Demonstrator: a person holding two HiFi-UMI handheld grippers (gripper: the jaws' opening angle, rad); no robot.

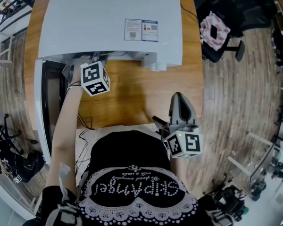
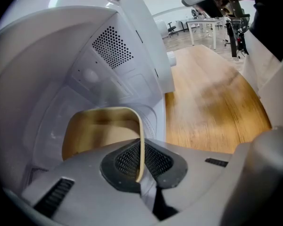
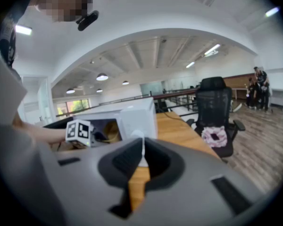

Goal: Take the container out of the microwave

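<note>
A white microwave [image 1: 108, 18] stands on the wooden table [image 1: 132, 93] with its door [image 1: 47, 107] swung open at the left. A tan container [image 2: 99, 131] sits inside the white cavity. My left gripper [image 2: 141, 166] reaches into the cavity and is shut on the container's thin right rim, which stands between the pads. From the head view only the left gripper's marker cube [image 1: 95, 78] shows, at the oven mouth. My right gripper [image 1: 179, 98] hovers near the table's front edge, apart from the microwave [image 3: 132, 119], shut [image 3: 141, 157] with nothing in it.
A black office chair with a pink cloth [image 1: 217, 29] stands right of the table. Bare wooden tabletop [image 2: 212, 102] lies right of the microwave. The open door juts toward the person at the left. Cables hang over the table's front edge [image 1: 85, 126].
</note>
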